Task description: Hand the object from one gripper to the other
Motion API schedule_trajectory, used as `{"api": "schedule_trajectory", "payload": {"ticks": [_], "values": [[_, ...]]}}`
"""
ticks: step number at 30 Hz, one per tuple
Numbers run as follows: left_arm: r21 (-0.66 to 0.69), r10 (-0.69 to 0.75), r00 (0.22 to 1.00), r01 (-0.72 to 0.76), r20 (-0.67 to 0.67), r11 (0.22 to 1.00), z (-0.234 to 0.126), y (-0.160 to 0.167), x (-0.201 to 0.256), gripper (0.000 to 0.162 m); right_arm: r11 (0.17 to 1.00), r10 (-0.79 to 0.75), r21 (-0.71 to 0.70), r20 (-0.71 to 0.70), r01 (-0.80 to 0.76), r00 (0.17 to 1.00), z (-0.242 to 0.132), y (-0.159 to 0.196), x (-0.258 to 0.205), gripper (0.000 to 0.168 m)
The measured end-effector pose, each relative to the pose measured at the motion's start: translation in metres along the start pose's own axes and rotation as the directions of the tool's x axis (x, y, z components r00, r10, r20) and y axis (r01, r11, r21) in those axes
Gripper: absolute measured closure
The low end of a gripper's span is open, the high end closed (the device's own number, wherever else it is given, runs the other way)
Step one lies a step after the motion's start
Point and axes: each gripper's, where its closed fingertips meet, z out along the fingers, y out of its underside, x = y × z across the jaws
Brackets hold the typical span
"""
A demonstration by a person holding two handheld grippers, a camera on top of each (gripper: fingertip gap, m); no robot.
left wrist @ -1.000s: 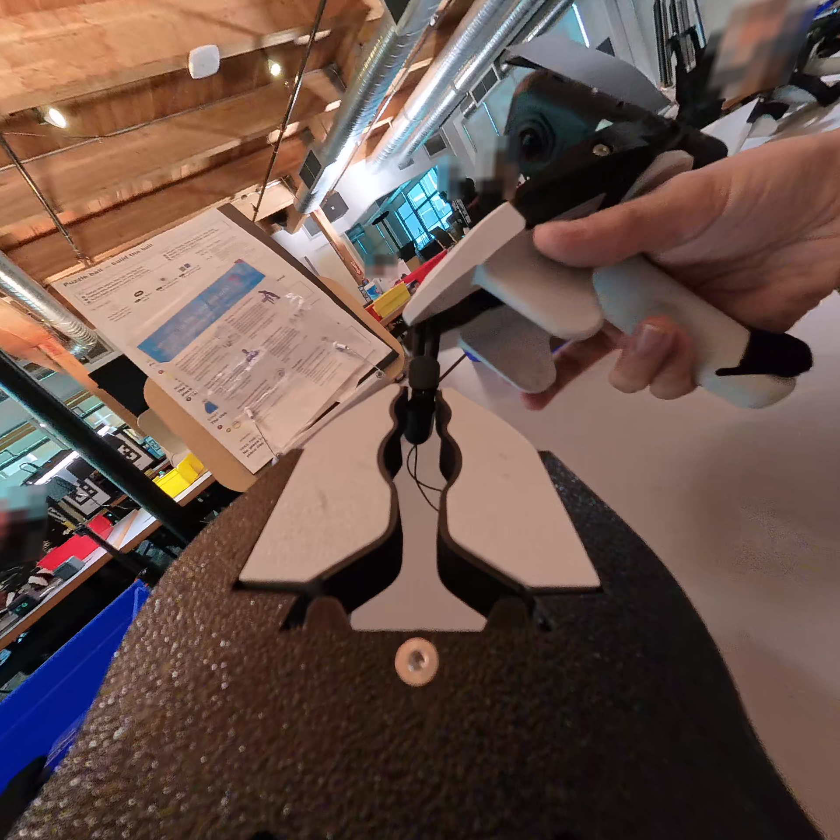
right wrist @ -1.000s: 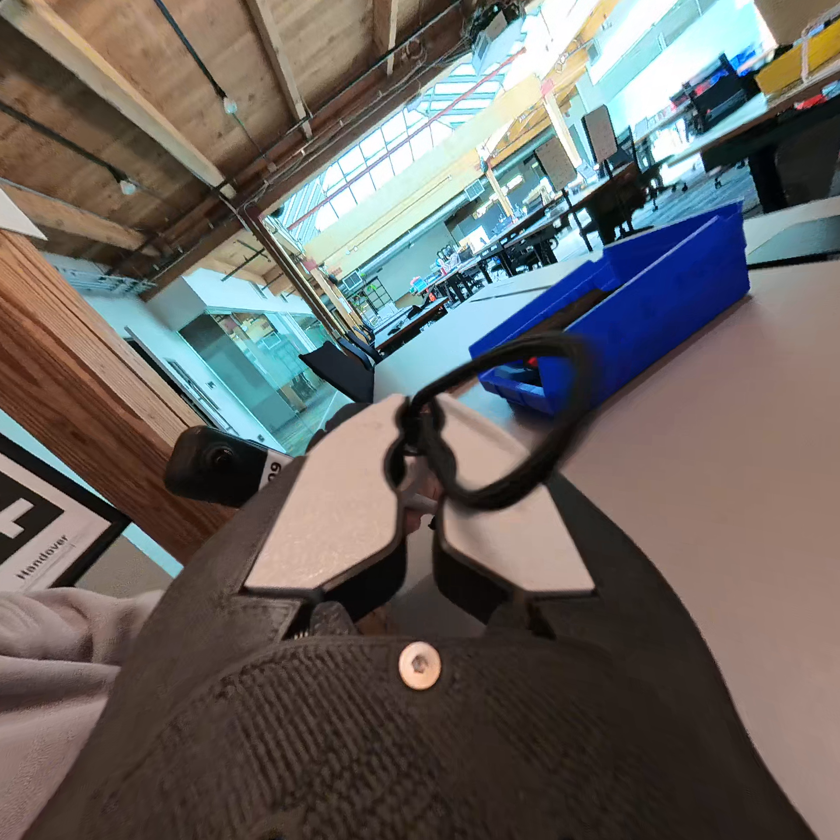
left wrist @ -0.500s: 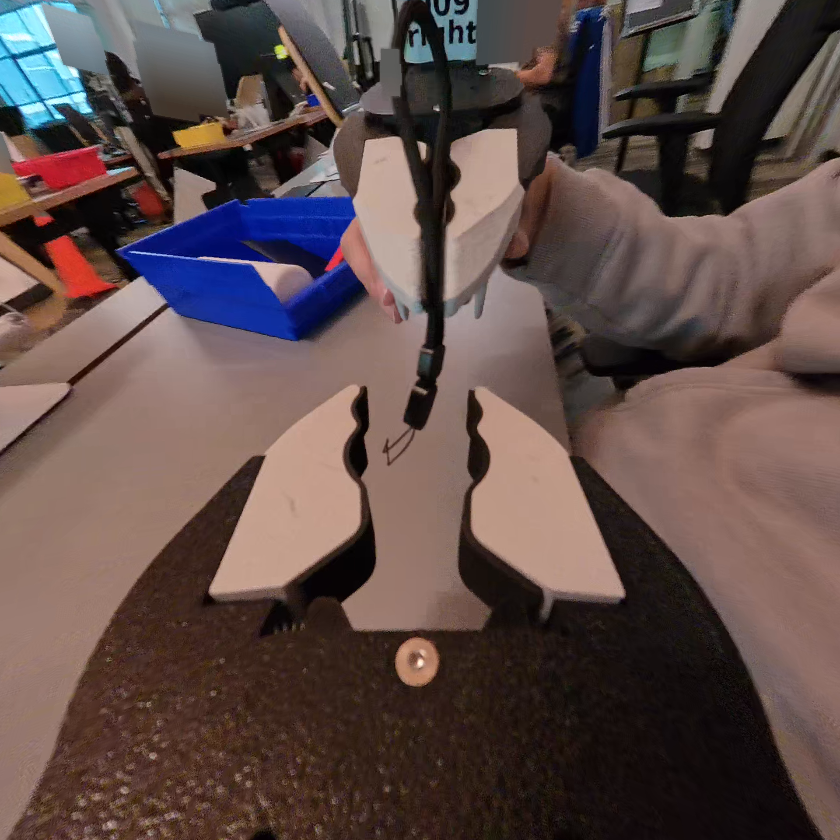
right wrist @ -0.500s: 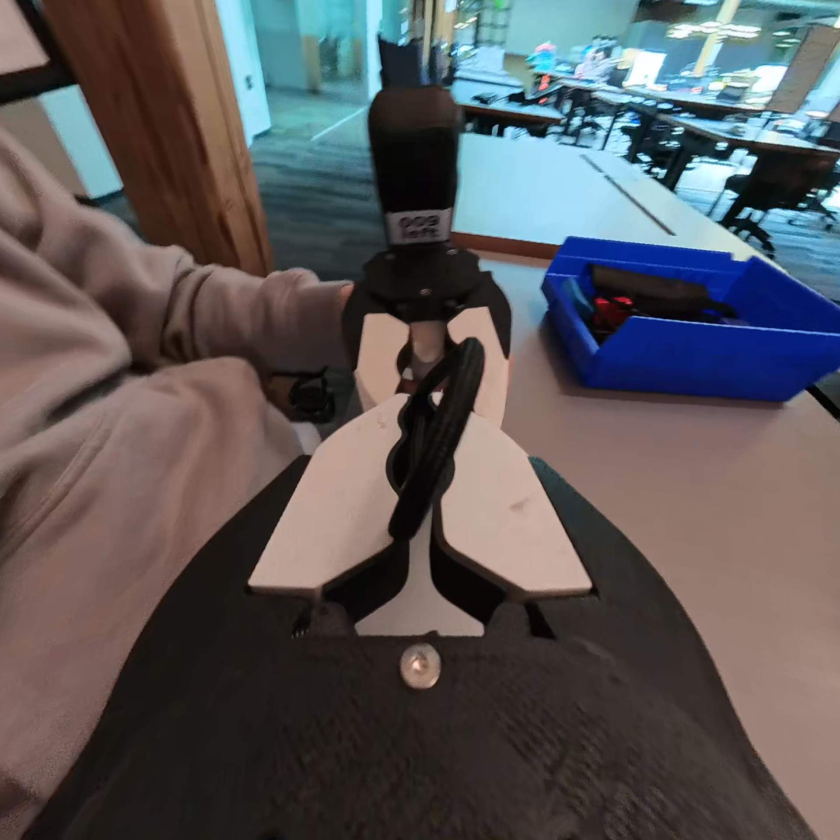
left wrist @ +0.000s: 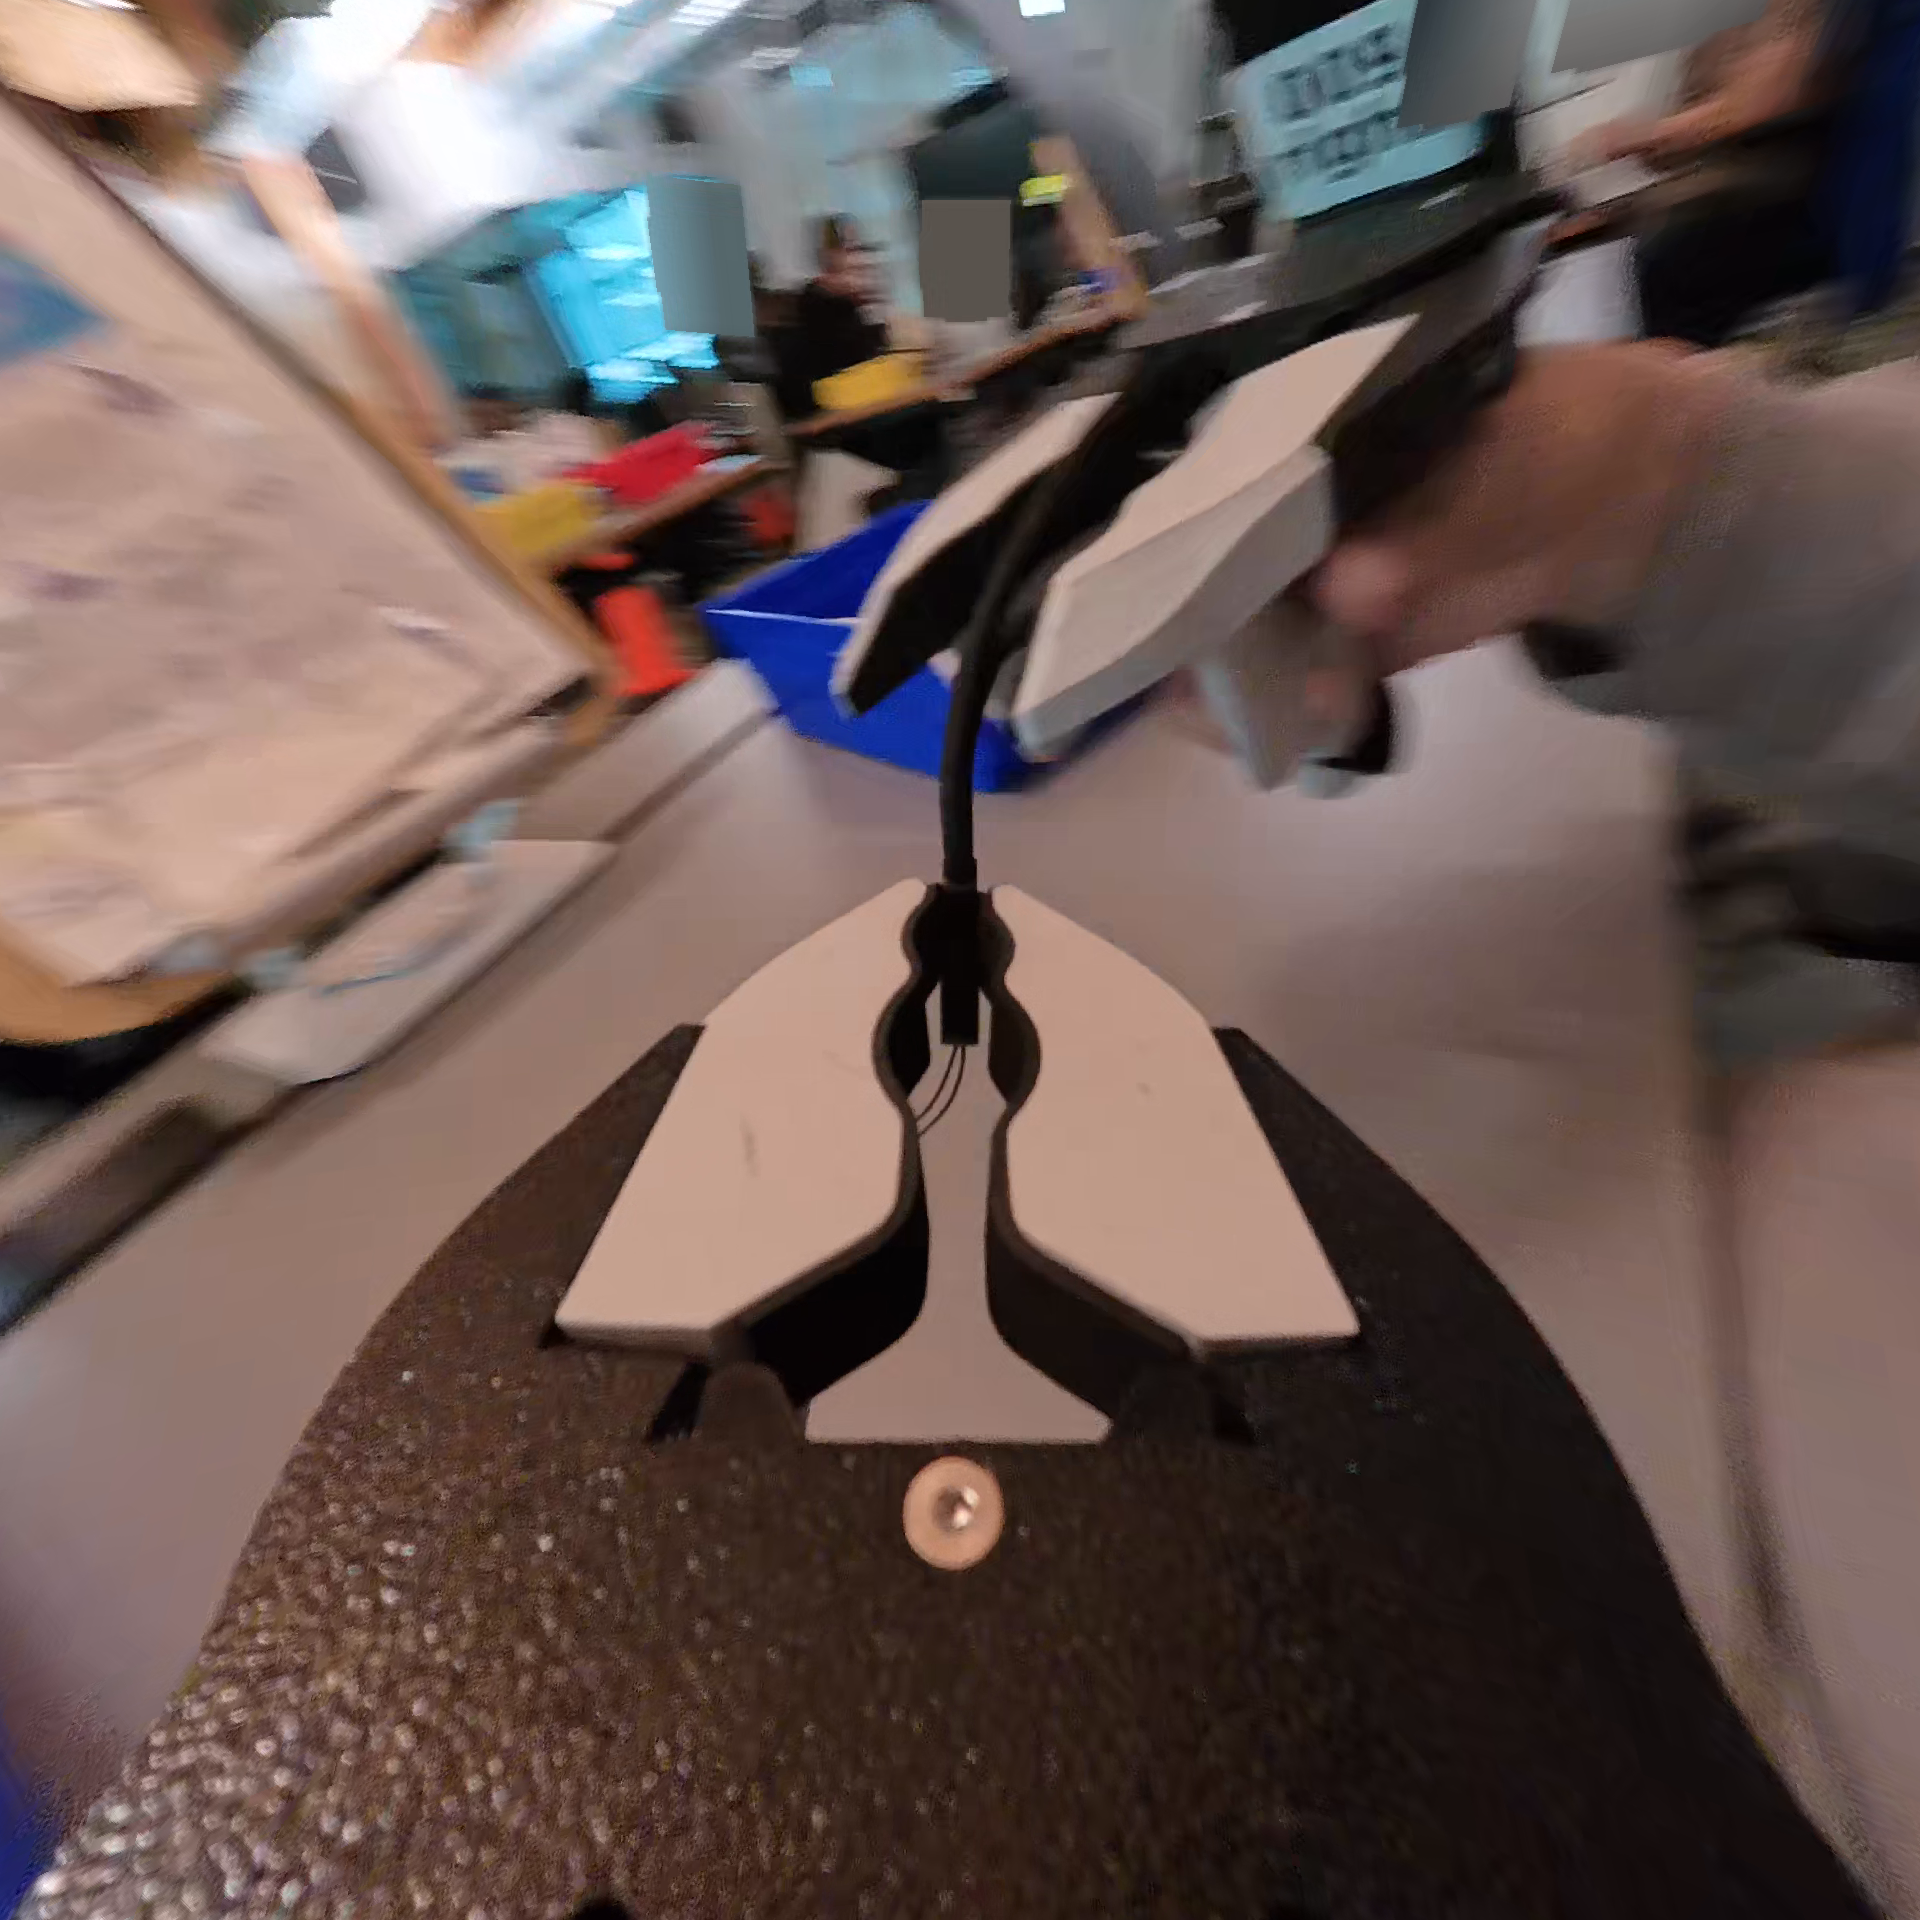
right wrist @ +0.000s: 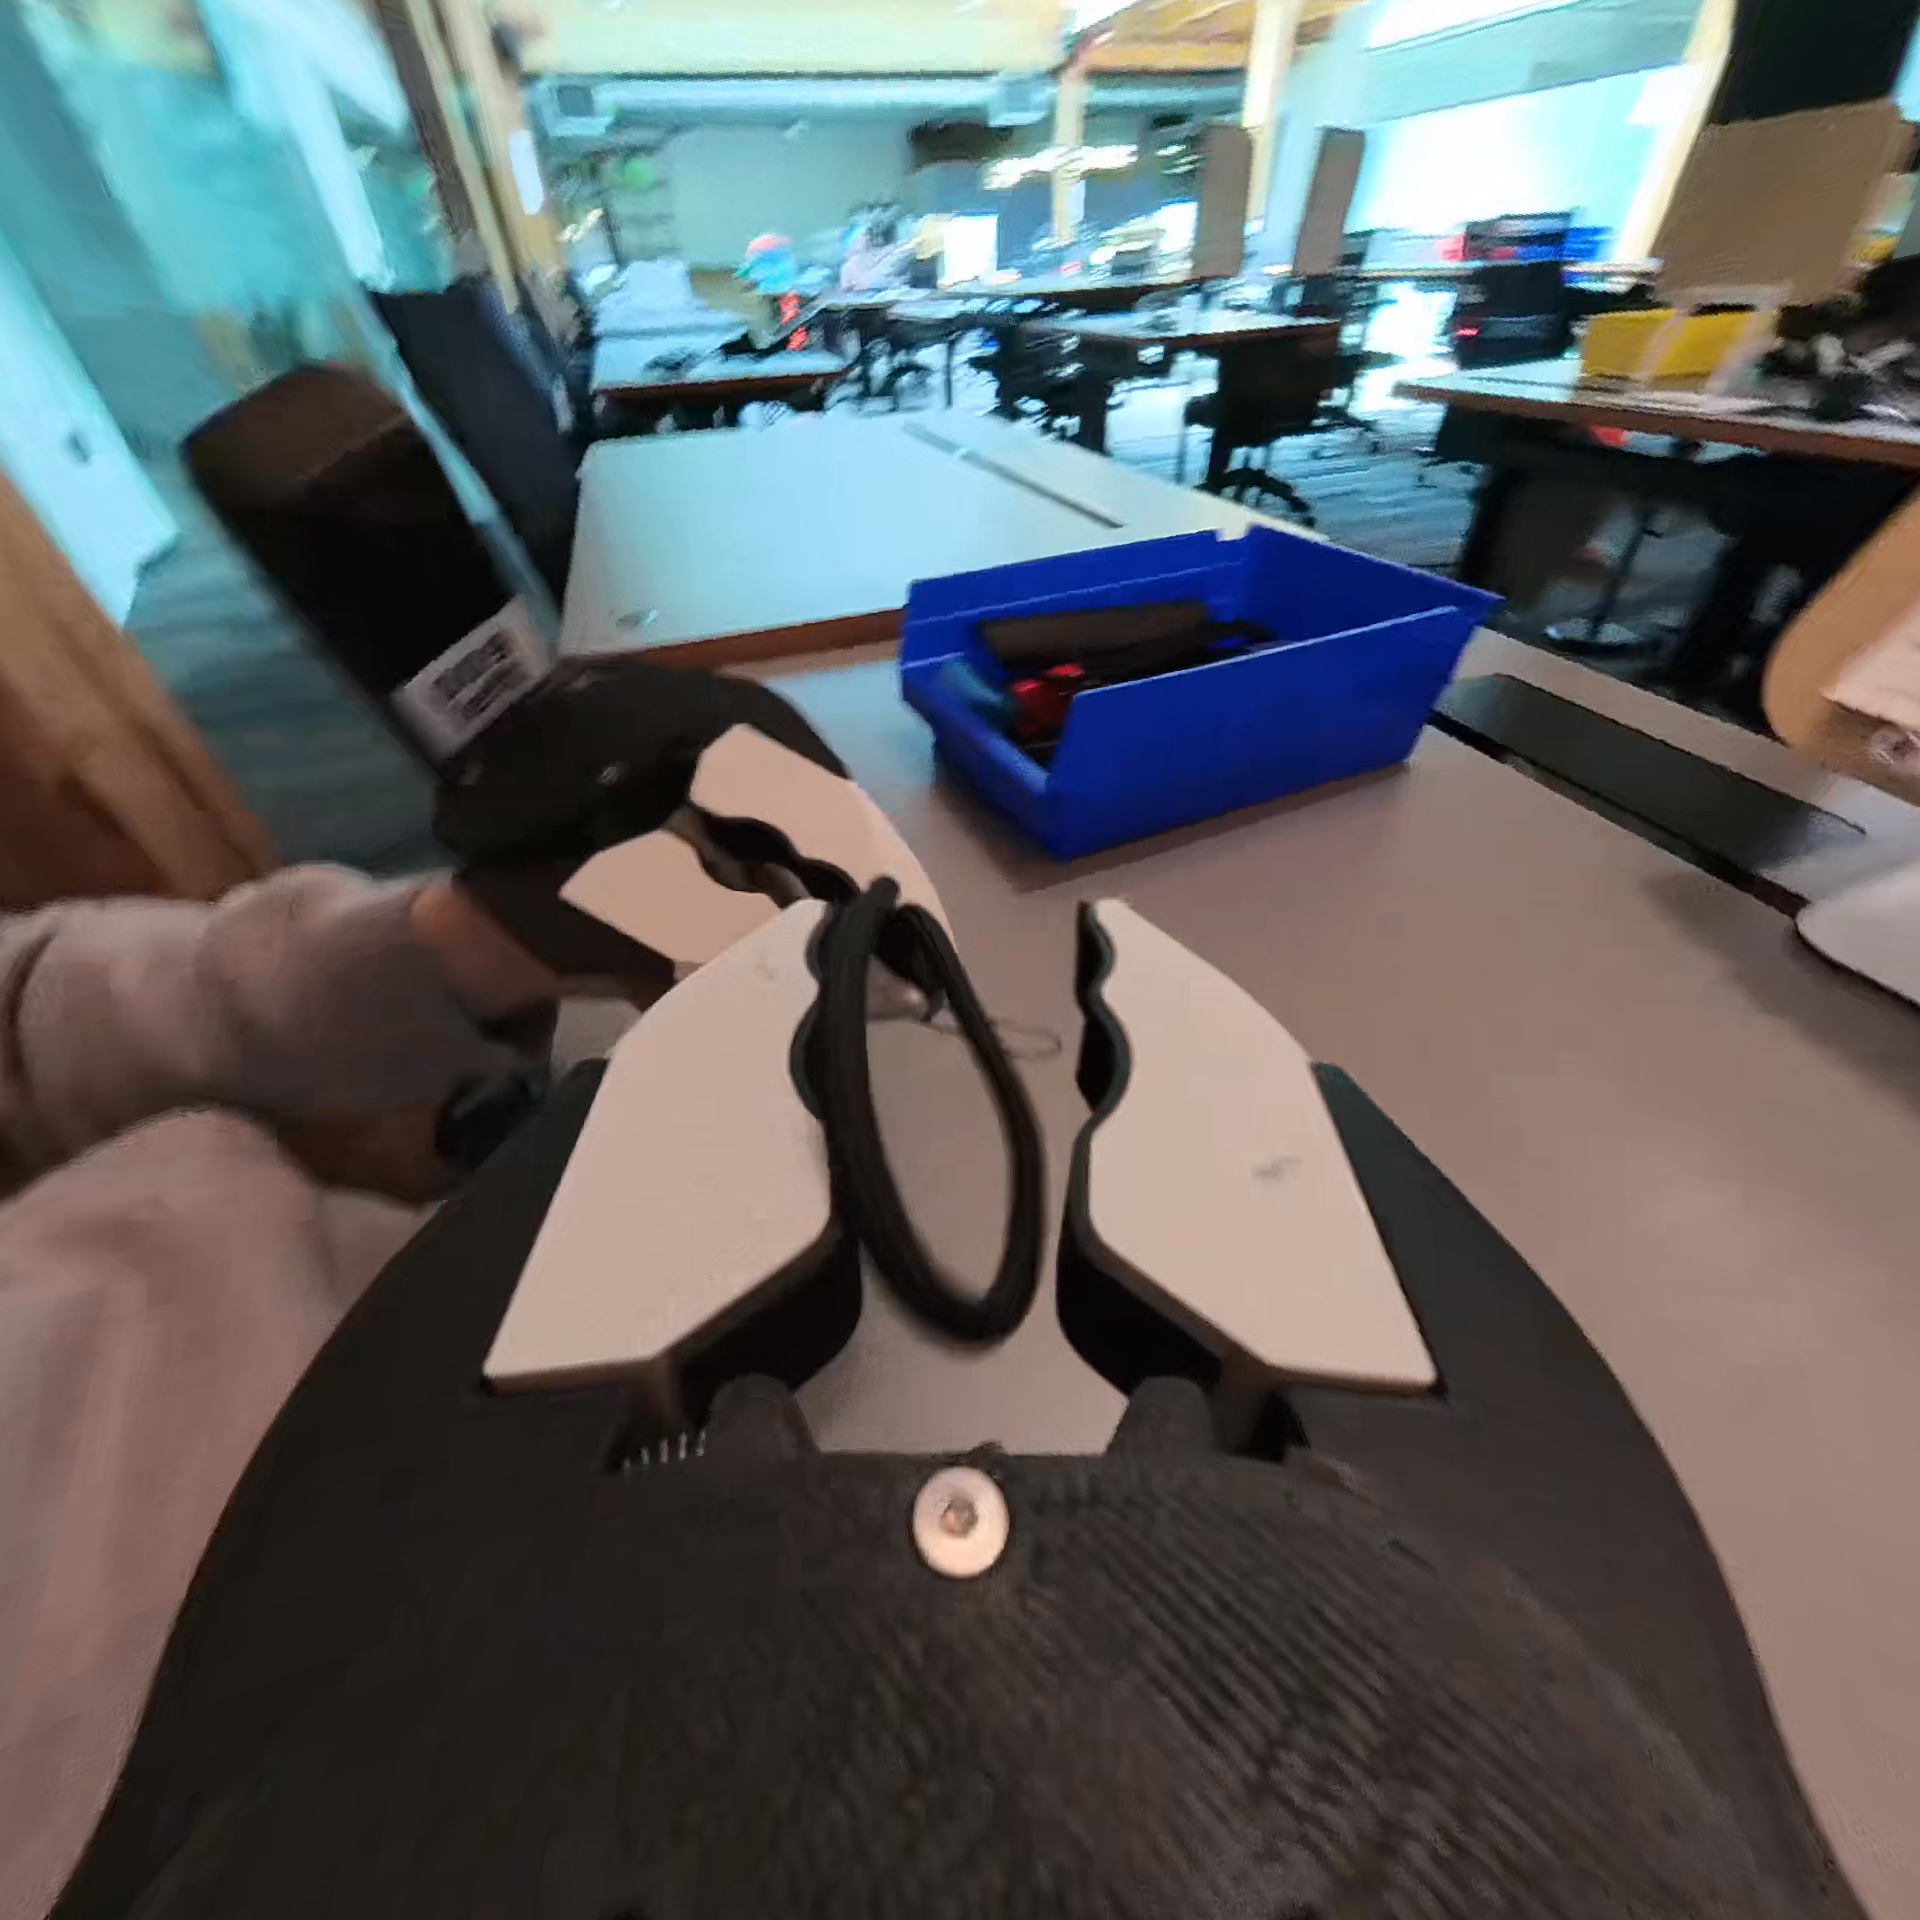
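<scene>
The object is a black cord loop (right wrist: 868, 1143) with a small plastic end piece and thin strings. My left gripper (left wrist: 958, 896) is shut on that end piece (left wrist: 958, 977), and the cord (left wrist: 961, 748) rises from it toward the right gripper (left wrist: 951, 696). My right gripper (right wrist: 956, 920) is open; the loop hangs loose between its grey fingers (right wrist: 1226, 1174), resting against the left one. The left gripper (right wrist: 831, 883) shows in the right wrist view, just beyond and to the left. Both are held above the grey table (right wrist: 1455, 1039).
A blue bin (right wrist: 1195, 748) with dark and red items stands on the table behind the grippers; it also shows in the left wrist view (left wrist: 810, 623). A board with a printed sheet (left wrist: 208, 623) leans at the left. Sleeved arms hold both grippers. Desks and chairs stand farther back. Only a small space, under 4 cm, lies between the two pairs of fingers.
Half a second ago my left gripper was open and my right gripper was shut on the cord. Now the left has shut on the cord's end piece and the right has opened.
</scene>
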Motion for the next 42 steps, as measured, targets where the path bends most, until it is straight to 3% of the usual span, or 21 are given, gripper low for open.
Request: {"api": "schedule_trajectory", "payload": {"ticks": [2, 5, 11, 14, 18, 23, 30, 38, 42], "values": [[-0.02, 0.109, 0.967, -0.107, 0.232, 0.994, -0.006, -0.003, -0.026, 0.156, 0.994, 0.098, 0.054, -0.049, -0.096, 0.994, 0.001, -0.004, 0.01, 0.121], [-0.078, 0.257, 0.862, -0.248, 0.438, 0.966, -0.017, -0.01, -0.045, 0.156, 0.974, 0.227, 0.034, -0.037, -0.226, 0.973, 0.008, 0.004, 0.011, 0.12], [-0.09, 0.288, 0.785, -0.287, 0.549, 0.954, -0.029, -0.019, -0.055, 0.157, 0.933, 0.358, -0.074, 0.089, -0.352, 0.93, 0.022, 0.026, -0.007, 0.117], [-0.08, 0.265, 0.783, -0.267, 0.563, 0.96, -0.034, -0.021, -0.062, 0.156, 0.947, 0.313, -0.083, 0.045, -0.309, 0.949, 0.023, 0.035, 0.003, 0.112], [-0.052, 0.22, 0.798, -0.231, 0.561, 0.971, -0.042, -0.023, -0.071, 0.156, 0.965, 0.261, 0.004, 0.061, -0.262, 0.963, 0.012, 0.017, 0.01, 0.108], [0.053, 0.152, 0.859, -0.203, 0.488, 0.978, -0.046, -0.031, -0.071, 0.156, 0.998, 0.065, -0.023, 0.13, -0.063, 0.989, -0.012, 0.005, -0.005, 0.102], [0.147, 0.221, 0.884, -0.304, 0.412, 0.941, -0.048, -0.047, -0.056, 0.157, 0.997, -0.058, -0.029, 0.195, 0.065, 0.979, -0.02, 0.0, -0.025, 0.099], [0.108, 0.353, 0.846, -0.426, 0.4, 0.898, -0.043, -0.048, -0.043, 0.157, 0.981, -0.171, -0.062, 0.174, 0.184, 0.97, -0.008, 0.007, -0.034, 0.099], [0.093, 0.376, 0.838, -0.444, 0.396, 0.891, -0.04, -0.046, -0.04, 0.157, 0.983, -0.173, -0.029, 0.168, 0.18, 0.97, -0.009, 0.002, -0.036, 0.111]]}}
